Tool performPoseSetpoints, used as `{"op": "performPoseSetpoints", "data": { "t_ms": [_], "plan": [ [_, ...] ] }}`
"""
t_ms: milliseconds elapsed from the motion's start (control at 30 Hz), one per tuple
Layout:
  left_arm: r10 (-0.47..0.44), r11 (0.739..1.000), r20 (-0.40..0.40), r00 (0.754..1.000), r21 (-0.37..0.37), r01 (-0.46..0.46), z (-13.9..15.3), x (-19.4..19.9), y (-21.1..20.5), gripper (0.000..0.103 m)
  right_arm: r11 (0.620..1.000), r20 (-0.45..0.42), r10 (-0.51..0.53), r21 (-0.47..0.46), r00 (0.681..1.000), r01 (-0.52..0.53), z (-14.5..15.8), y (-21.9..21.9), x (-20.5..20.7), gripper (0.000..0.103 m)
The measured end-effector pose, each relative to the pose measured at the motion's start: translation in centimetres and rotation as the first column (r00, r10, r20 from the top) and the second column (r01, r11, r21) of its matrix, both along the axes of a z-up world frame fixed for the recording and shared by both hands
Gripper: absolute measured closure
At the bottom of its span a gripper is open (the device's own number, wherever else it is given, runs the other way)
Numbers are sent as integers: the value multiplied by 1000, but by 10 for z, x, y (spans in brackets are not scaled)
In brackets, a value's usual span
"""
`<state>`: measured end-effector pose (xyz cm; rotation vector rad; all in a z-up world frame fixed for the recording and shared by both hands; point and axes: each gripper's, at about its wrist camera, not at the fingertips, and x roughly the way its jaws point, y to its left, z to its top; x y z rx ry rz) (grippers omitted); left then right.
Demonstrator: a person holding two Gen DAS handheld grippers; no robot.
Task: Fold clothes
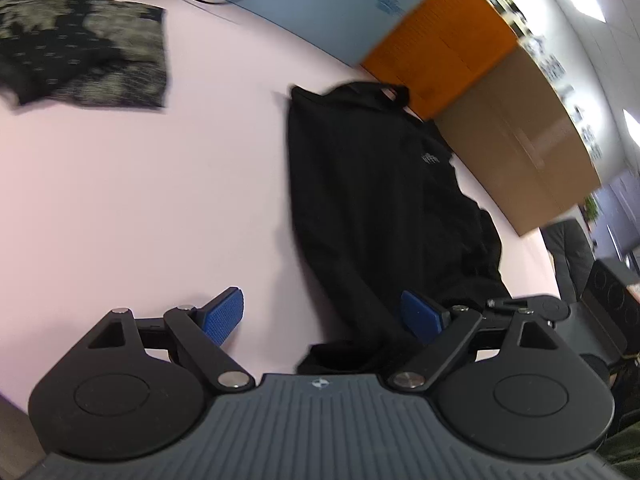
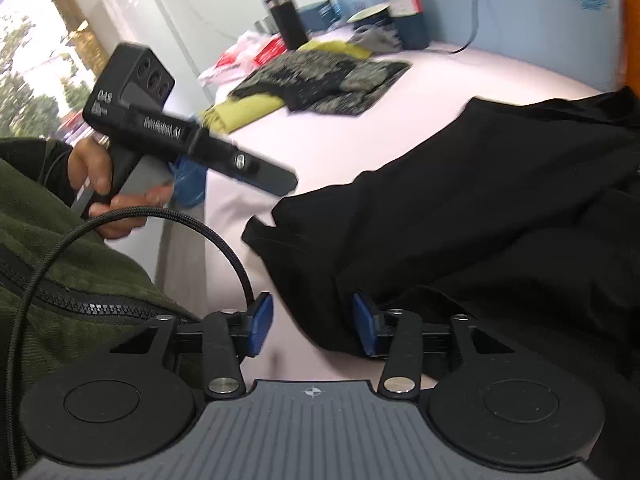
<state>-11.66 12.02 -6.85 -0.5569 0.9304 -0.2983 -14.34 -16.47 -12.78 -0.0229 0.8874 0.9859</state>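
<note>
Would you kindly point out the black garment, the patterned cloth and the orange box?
black garment (image 1: 372, 200), left wrist view, middle of its body.
patterned cloth (image 1: 88, 56), left wrist view, centre of the fabric.
orange box (image 1: 444, 44), left wrist view, its front face.

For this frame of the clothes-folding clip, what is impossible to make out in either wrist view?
- Black garment: its type and fold state; uniformly dark in both views, and the right wrist view cuts it at the right edge.
- Its small chest print: too small and blurred to read.
- Patterned cloth: motion-blurred, cut by the left edge in the left wrist view.
- Left tool in the right wrist view: fingers smeared, unreadable there.
</note>
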Motion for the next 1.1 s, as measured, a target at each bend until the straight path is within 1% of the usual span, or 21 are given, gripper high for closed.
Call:
{"op": "performPoseSetpoints", "data": {
  "t_ms": [33, 67, 100, 133, 167, 200, 233, 300, 367, 433, 467, 533, 600, 633, 667, 733, 767, 867, 933, 1033, 1100],
  "plan": [
    [-29, 999, 3, 1000, -13, 30, -1, 3, -6, 17, 999, 12, -37, 8, 999, 37, 2, -9, -4, 49],
    [-59, 998, 7, 998, -25, 59, -2, 6, -13, 22, 997, 26, -79, 16, 997, 79, 5, -19, -9, 43],
    [-88, 995, 11, 996, -38, 89, -3, 9, -19, 32, 992, 44, -126, 22, 991, 125, 9, -32, -13, 41],
    [-116, 992, 20, 993, -50, 117, -3, 11, -24, 61, 983, 72, -181, 24, 981, 179, 12, -47, -20, 41],
    [-131, 990, 30, 991, -51, 132, -2, 12, -28, 77, 972, 99, -235, 28, 967, 233, 16, -62, -26, 39],
    [-131, 990, 32, 991, -41, 132, -1, 13, -29, 81, 958, 125, -288, 31, 950, 286, 19, -78, -32, 35],
    [-124, 992, 35, 992, -32, 125, 0, 14, -28, 88, 940, 145, -339, 23, 929, 340, 20, -93, -37, 34],
    [-83, 997, 43, 996, -7, 83, 3, 16, -19, 92, 891, 171, -447, -6, 878, 454, 19, -125, -46, 30],
    [8, 998, 39, 999, 57, -10, 7, 21, 0, 93, 841, 165, -529, -32, 832, 541, 13, -149, -49, 30],
    [135, 982, 31, 990, 129, -138, 10, 24, 23, 93, 796, 156, -592, -46, 791, 604, 6, -166, -50, 30],
    [185, 970, 32, 982, 155, -187, 12, 25, 33, 95, 782, 149, -607, -58, 780, 620, 3, -170, -50, 30],
    [234, 957, 43, 971, 164, -238, 18, 22, 51, 92, 777, 160, -605, -96, 780, 622, -3, -171, -49, 30],
    [229, 963, 55, 972, 131, -234, 24, 13, 60, 67, 790, 180, -575, -131, 798, 599, -9, -168, -49, 30],
    [206, 971, 56, 977, 113, -211, 25, 8, 61, 39, 794, 184, -565, -145, 804, 591, -11, -167, -48, 30],
    [184, 977, 57, 981, 95, -188, 26, 2, 62, 22, 793, 183, -563, -155, 806, 589, -13, -168, -48, 30],
    [119, 990, 54, 991, 70, -123, 27, -11, 59, 20, 786, 155, -579, -153, 800, 599, -17, -172, -48, 30],
    [91, 994, 43, 995, 59, -93, 25, -18, 54, 20, 780, 123, -600, -132, 791, 612, -18, -177, -49, 30],
    [64, 998, 14, 998, 23, -65, 14, -34, 40, 20, 752, 36, -656, -59, 754, 657, -23, -190, -53, 28],
    [58, 998, 13, 998, -5, -58, 7, -42, 31, 20, 730, -34, -683, 3, 729, 684, -28, -197, -55, 27],
    [19, 1000, 40, 999, -26, -18, 4, -50, 13, 20, 696, -143, -701, 80, 699, 714, -32, -209, -56, 27],
    [-36, 999, 80, 996, 10, 35, 7, -56, 1, 20, 679, -199, -702, 104, 684, 727, -34, -215, -55, 27]
  ]
}}
